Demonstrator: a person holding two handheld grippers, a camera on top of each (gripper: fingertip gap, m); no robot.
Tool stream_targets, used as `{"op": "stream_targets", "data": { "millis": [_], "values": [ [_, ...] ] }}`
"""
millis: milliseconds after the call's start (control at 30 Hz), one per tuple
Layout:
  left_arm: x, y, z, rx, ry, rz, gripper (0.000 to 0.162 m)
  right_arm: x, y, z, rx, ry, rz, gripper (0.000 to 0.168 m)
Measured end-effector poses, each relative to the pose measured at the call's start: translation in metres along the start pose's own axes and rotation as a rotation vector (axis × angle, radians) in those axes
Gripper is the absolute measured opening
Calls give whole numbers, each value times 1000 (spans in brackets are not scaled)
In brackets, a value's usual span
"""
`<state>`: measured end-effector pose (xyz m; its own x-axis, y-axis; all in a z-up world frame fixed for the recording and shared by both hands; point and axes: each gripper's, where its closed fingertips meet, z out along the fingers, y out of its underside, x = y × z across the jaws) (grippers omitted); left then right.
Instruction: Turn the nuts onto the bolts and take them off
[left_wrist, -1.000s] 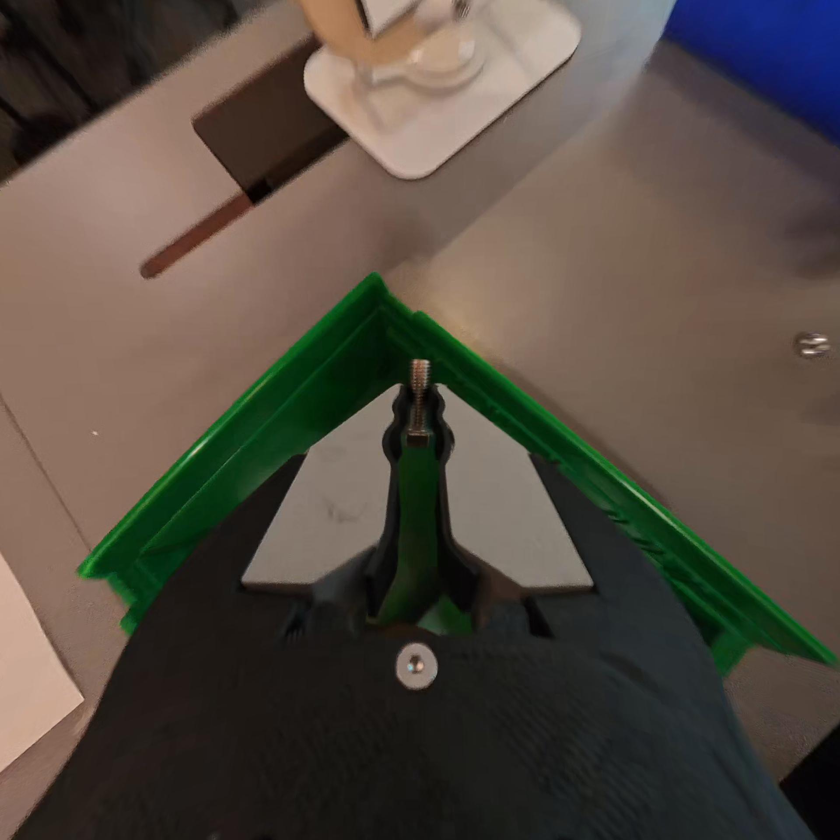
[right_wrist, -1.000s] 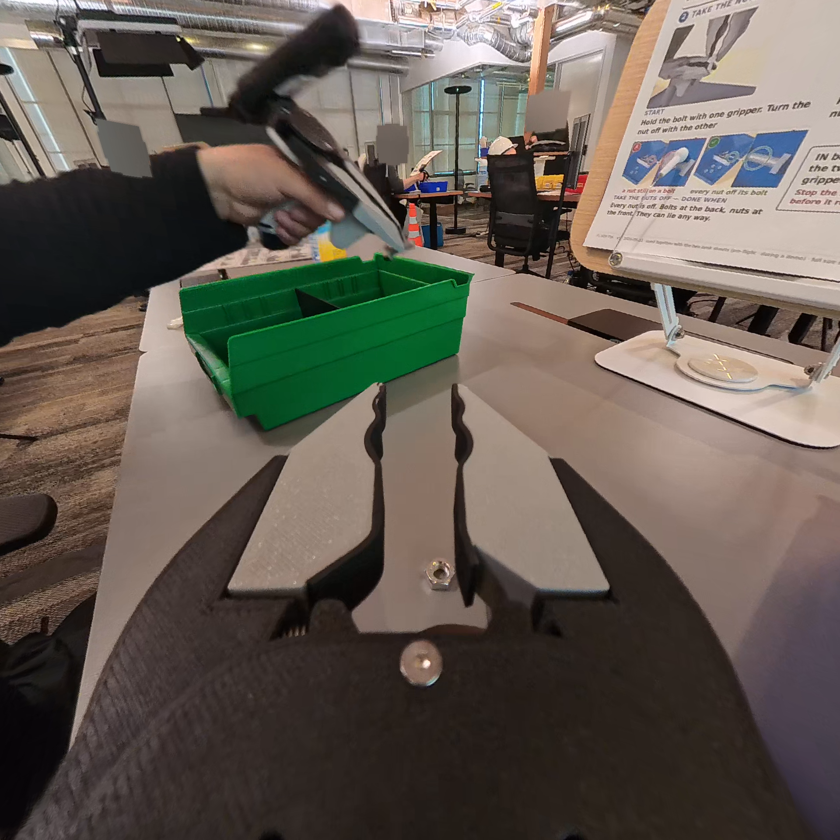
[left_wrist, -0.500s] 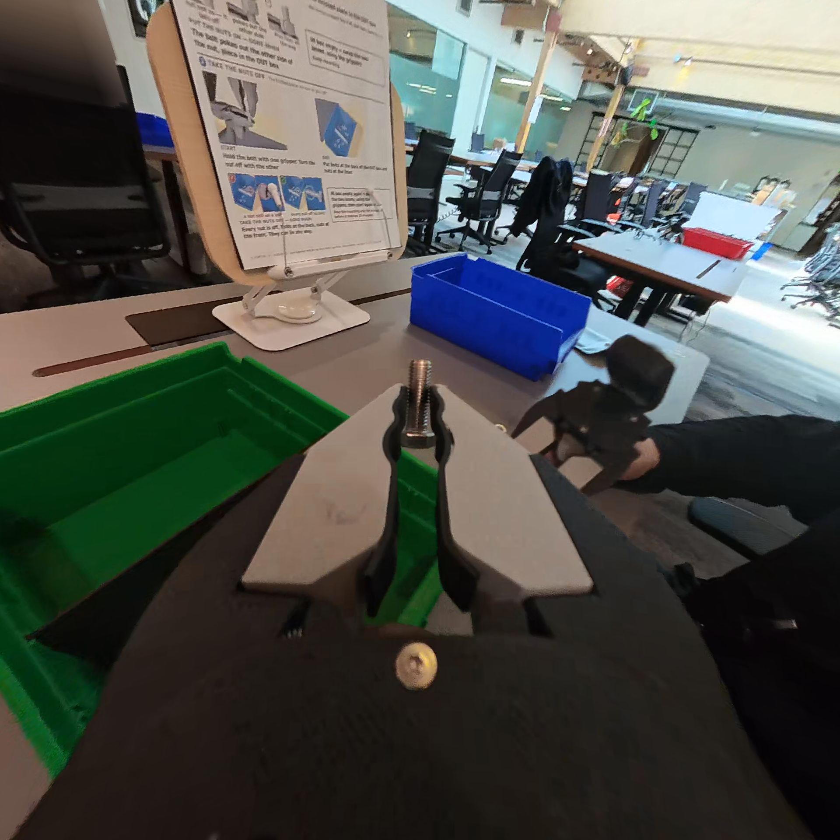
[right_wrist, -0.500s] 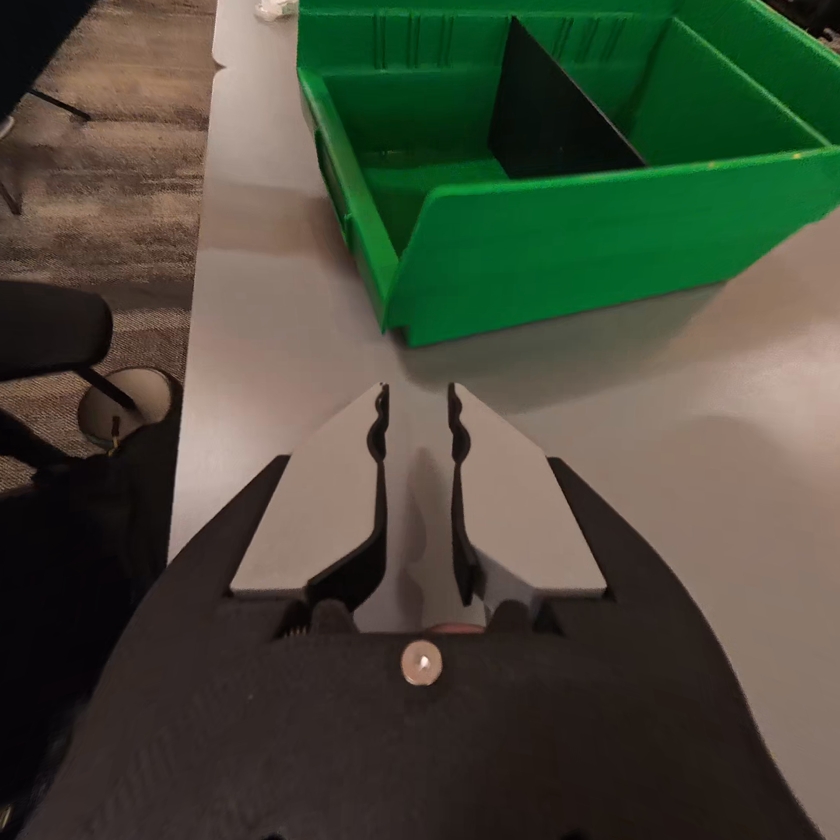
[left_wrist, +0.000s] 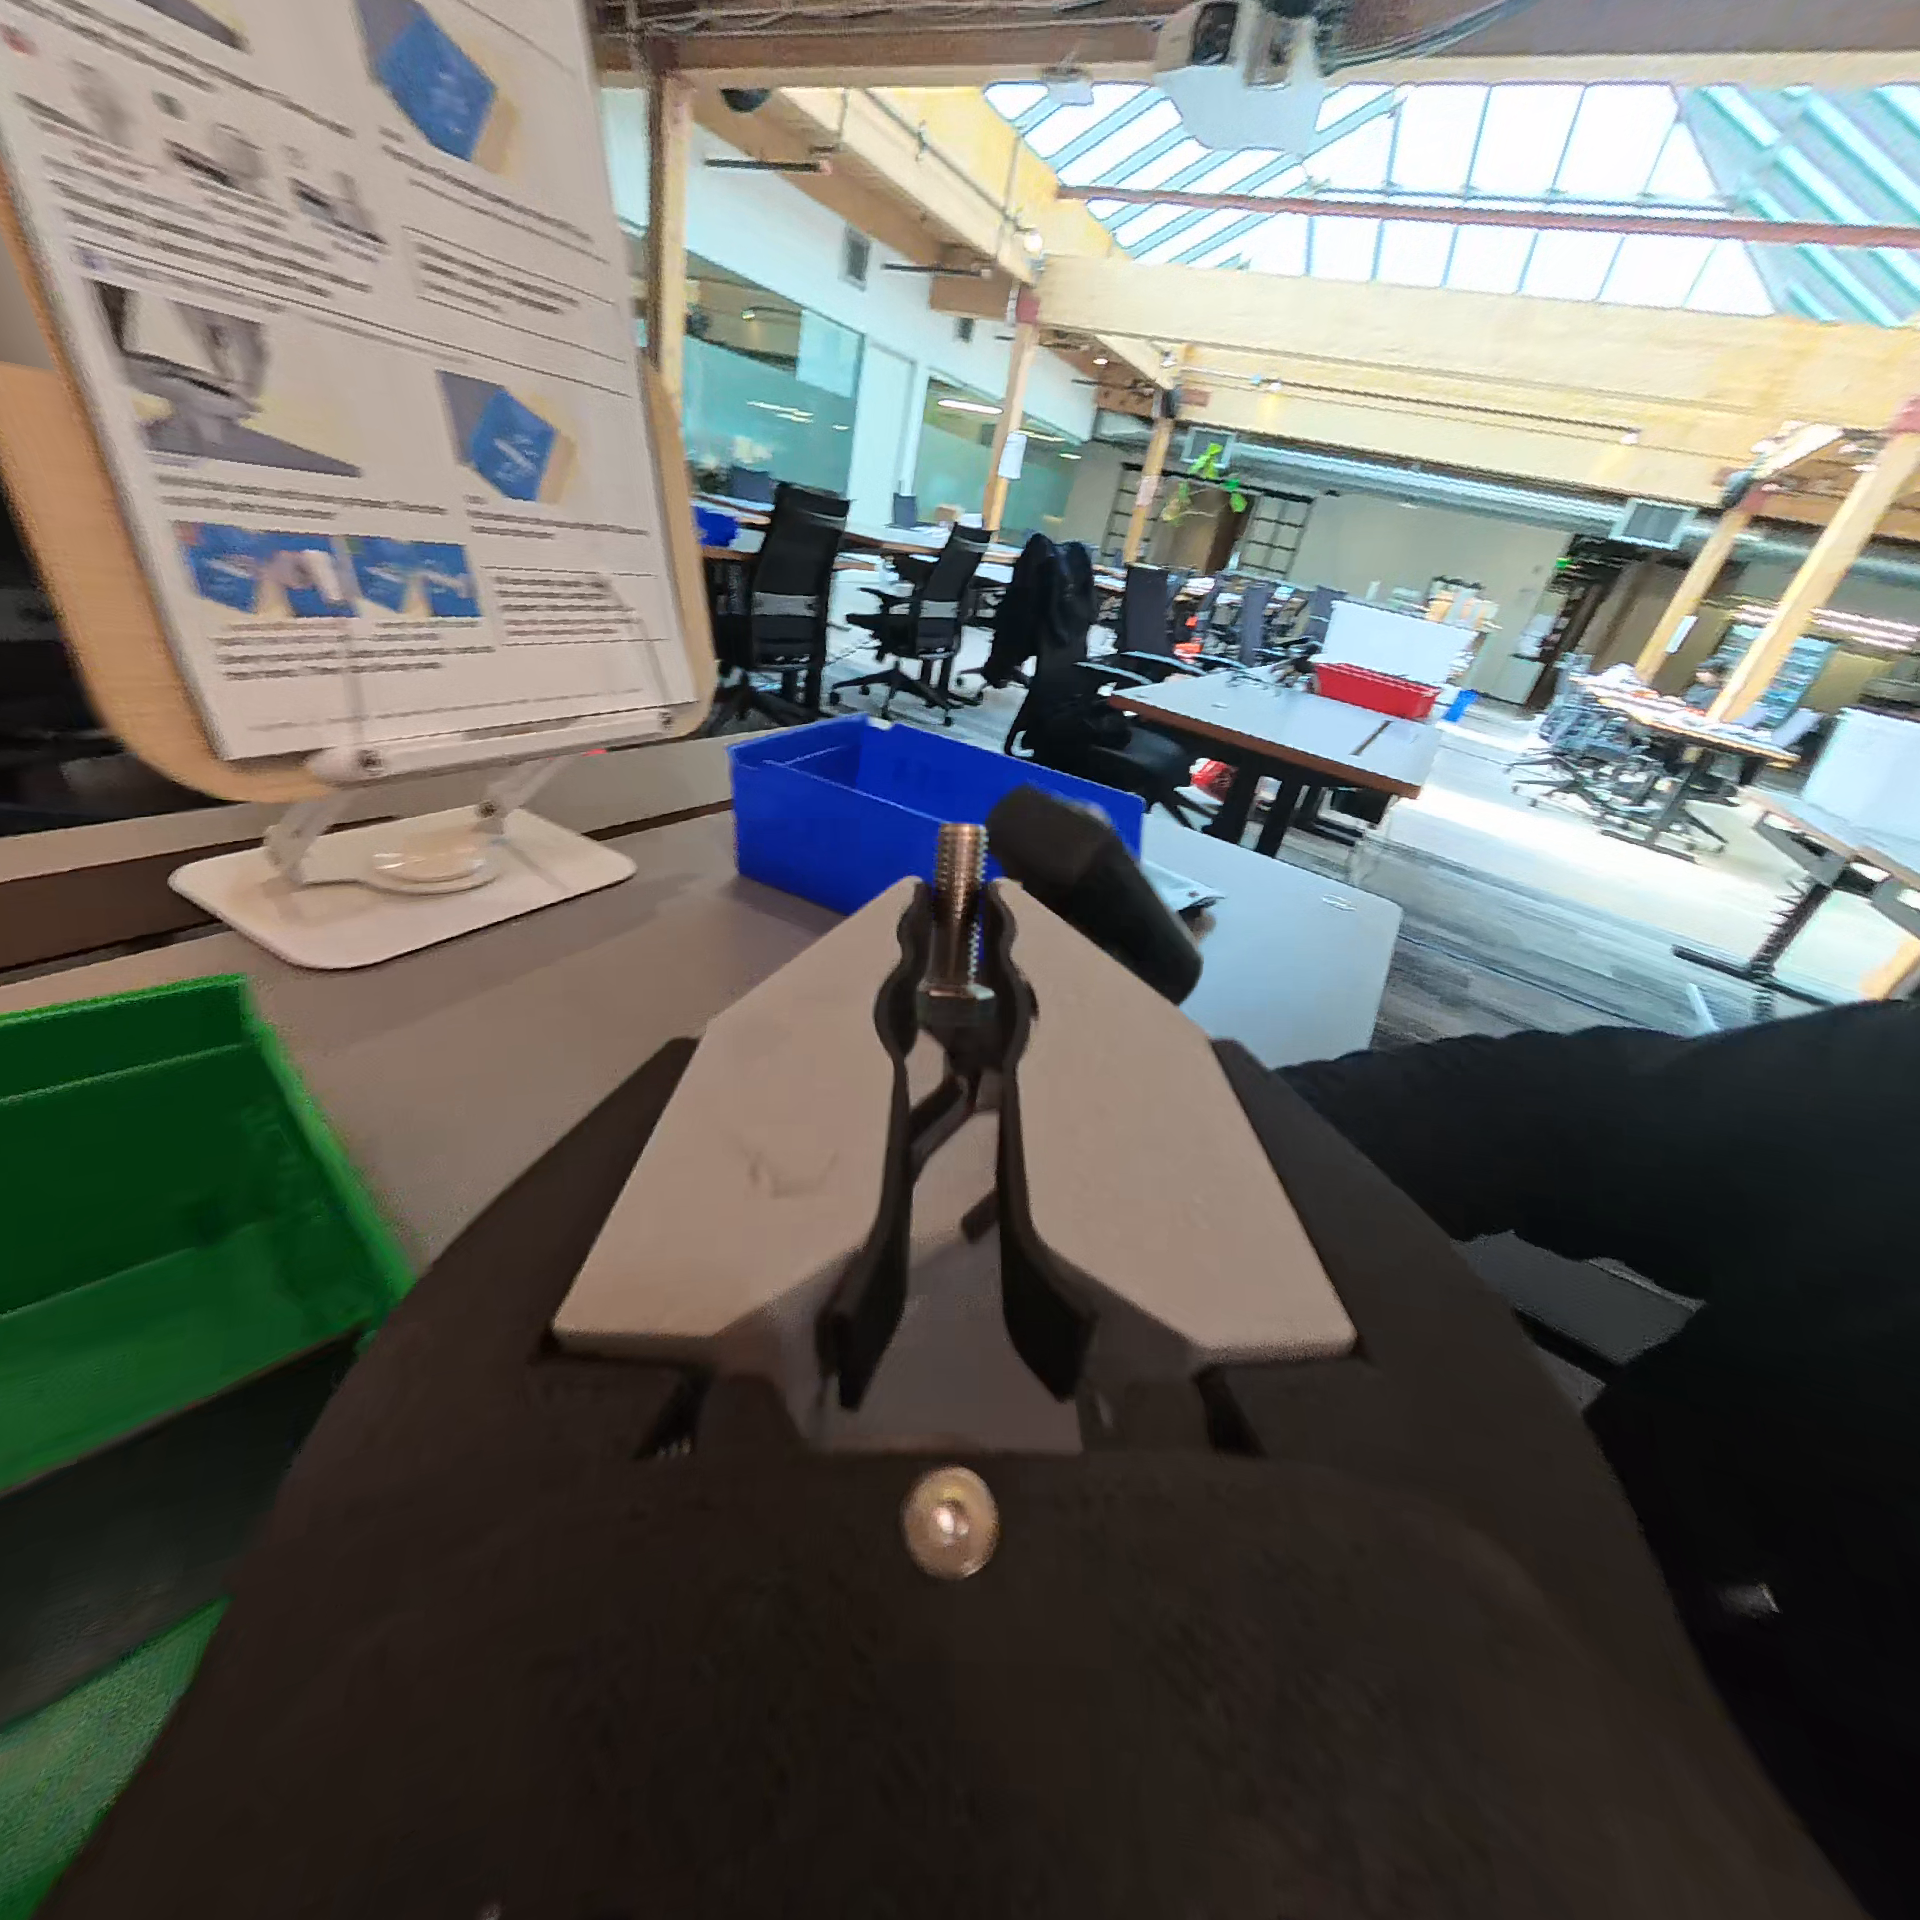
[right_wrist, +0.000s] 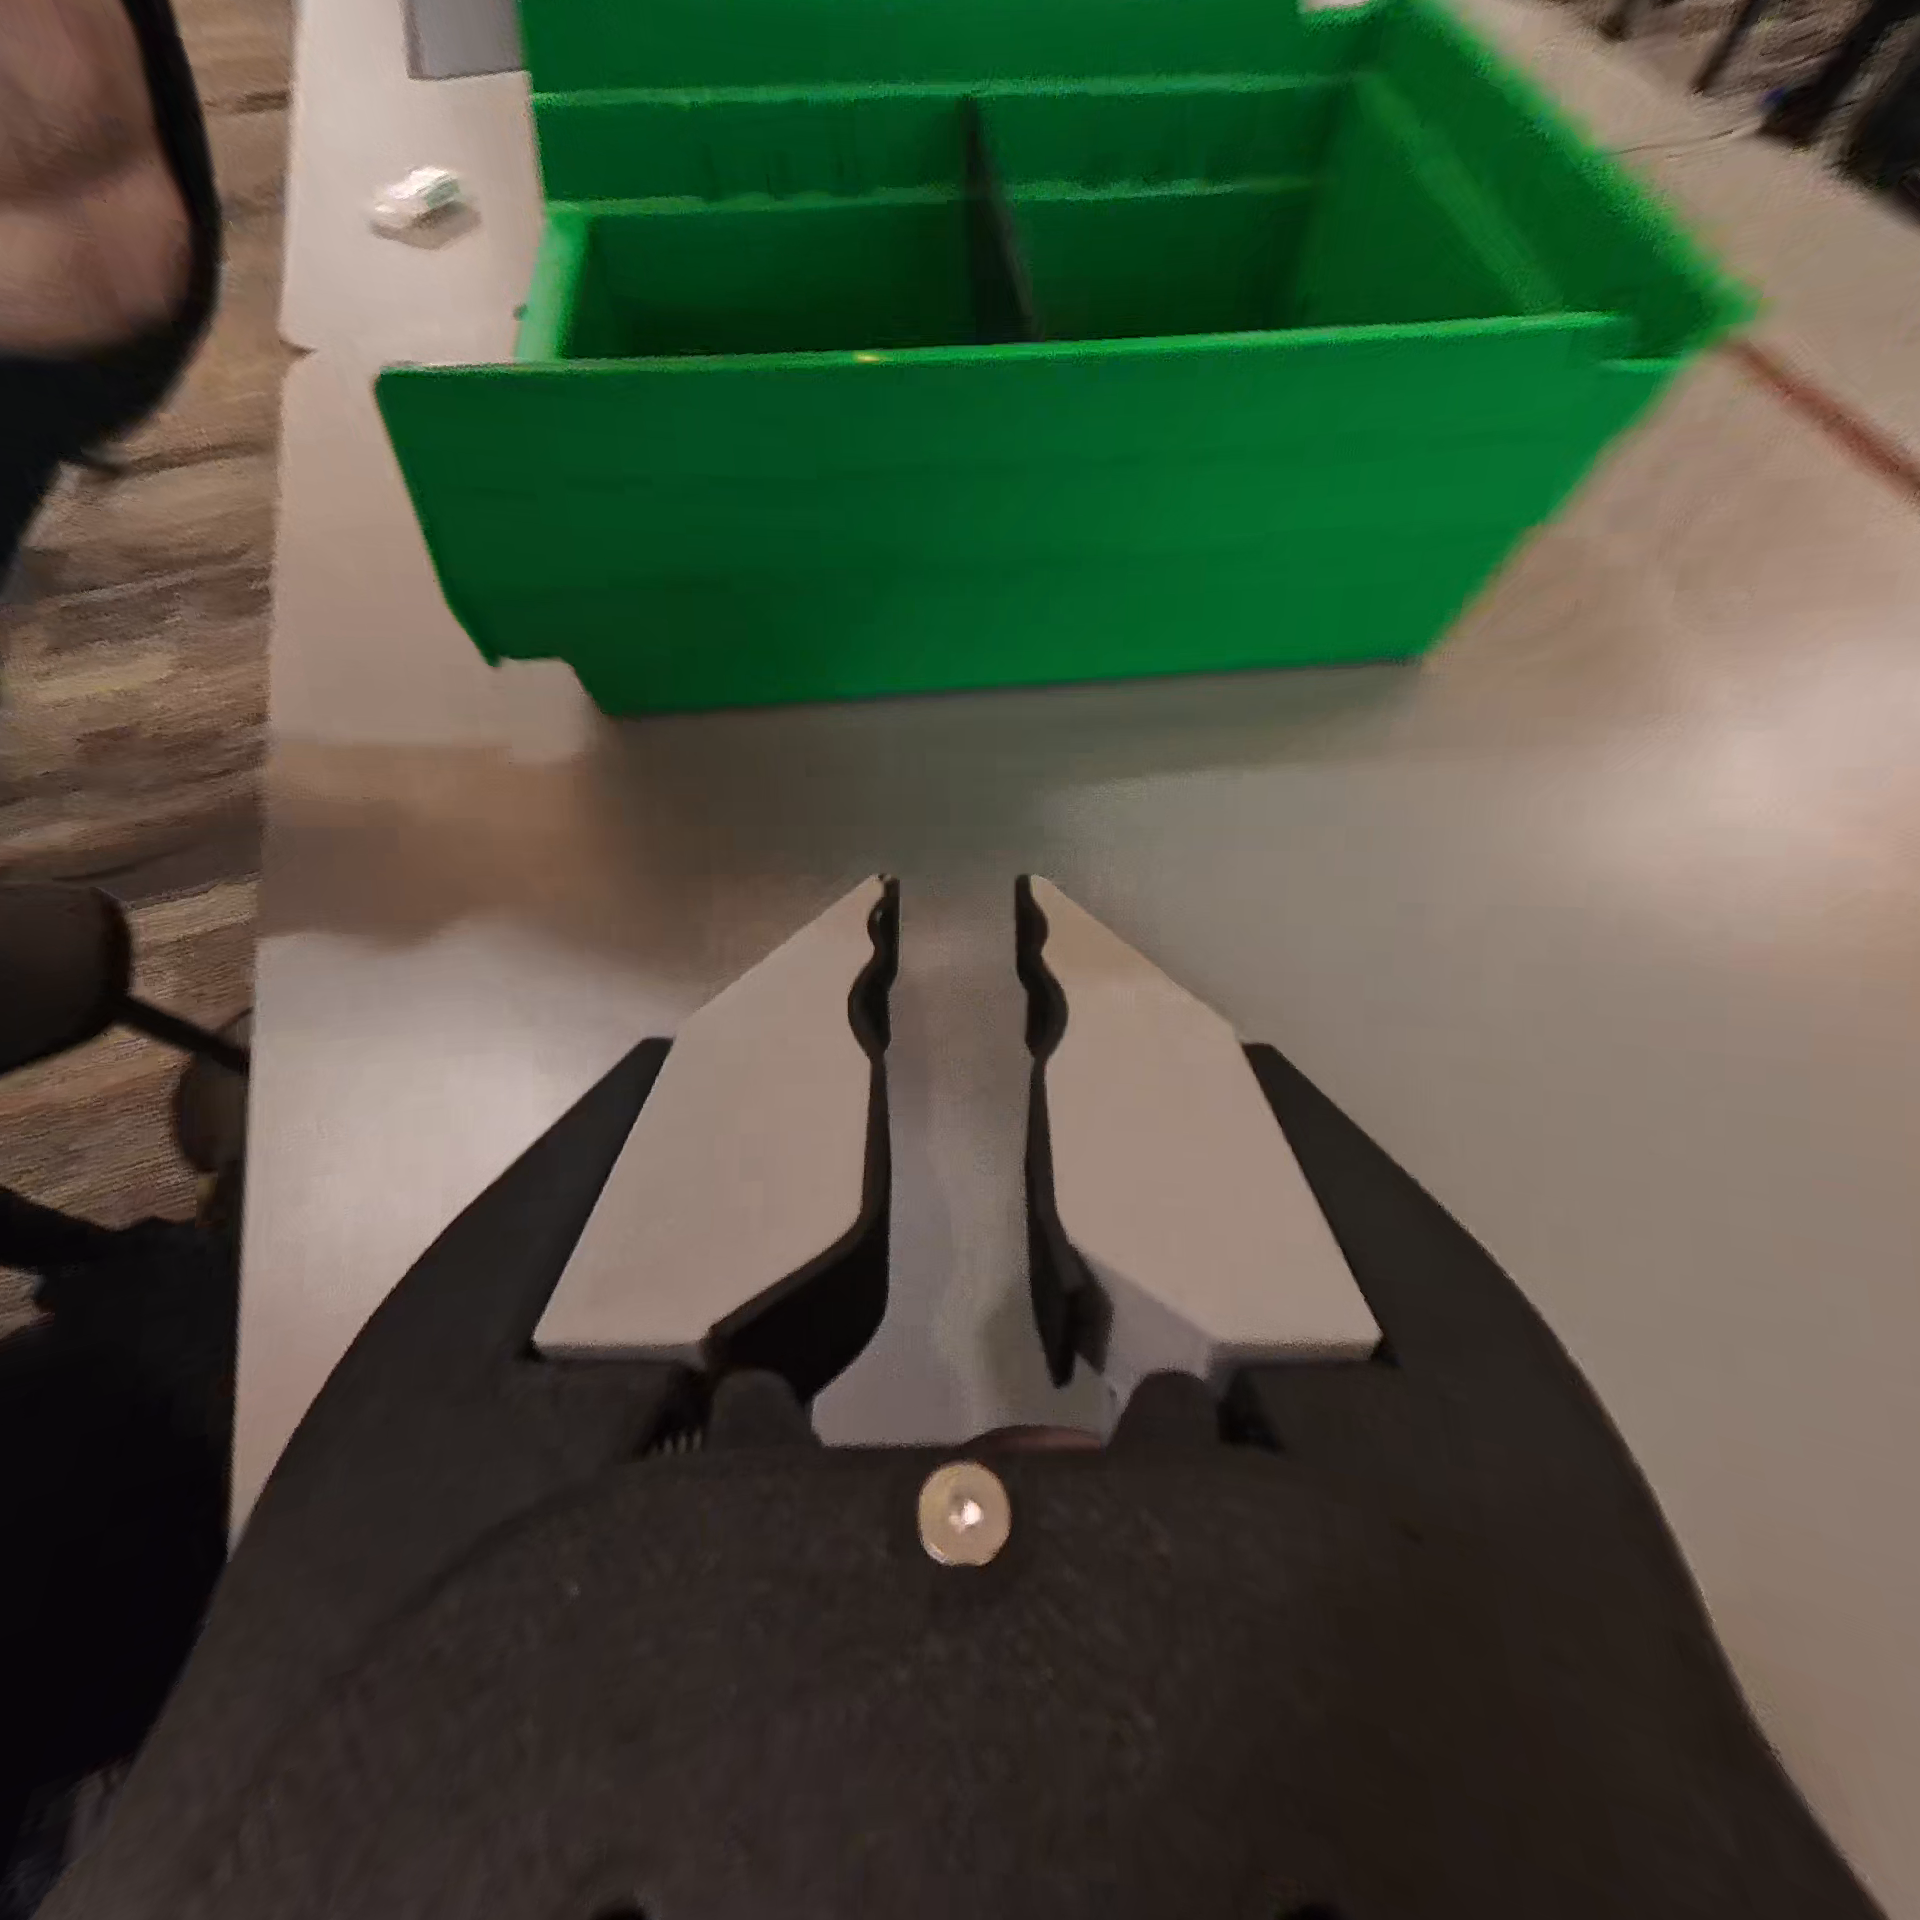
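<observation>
My left gripper is shut on a silver bolt, hex head toward me and threaded end sticking out past the fingertips, held above the grey table. No nut shows on it. My right gripper is open and empty, low over the table, pointing at the green bin. The bin has a black divider and looks empty in what shows. The right gripper's black handle shows just behind the bolt in the left wrist view. No nut is in view.
A blue bin stands on the table behind the bolt. An instruction sheet on a white stand is at the back left. The green bin's corner is at the left. A small white object lies by the table's edge. My hands' fingertips stand some 15 cm from each other.
My left gripper has lifted away from the green bin and tilted up with the bolt. My right gripper has swung from the nut on the table toward the green bin; the nut has left view.
</observation>
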<state>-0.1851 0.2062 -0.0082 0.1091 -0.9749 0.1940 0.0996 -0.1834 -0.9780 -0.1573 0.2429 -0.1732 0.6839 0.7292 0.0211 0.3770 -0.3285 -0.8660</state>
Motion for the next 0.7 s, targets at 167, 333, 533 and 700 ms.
{"op": "stream_targets", "data": {
  "millis": [167, 333, 533, 700],
  "values": [
    [25, 63, 75, -81, 141, -16, 7, 44, 27, -93, 38, -42, 121, 23],
    [21, 101, 132, -132, 182, 25, 6, 55, 16, -139, 166, -72, 167, 23],
    [4, 111, 163, -97, 177, 119, 7, 68, 18, -147, 201, -35, 188, 19],
    [-3, 119, 172, -77, 190, 141, 7, 77, 11, -150, 286, -95, 294, 19]
  ]
}}
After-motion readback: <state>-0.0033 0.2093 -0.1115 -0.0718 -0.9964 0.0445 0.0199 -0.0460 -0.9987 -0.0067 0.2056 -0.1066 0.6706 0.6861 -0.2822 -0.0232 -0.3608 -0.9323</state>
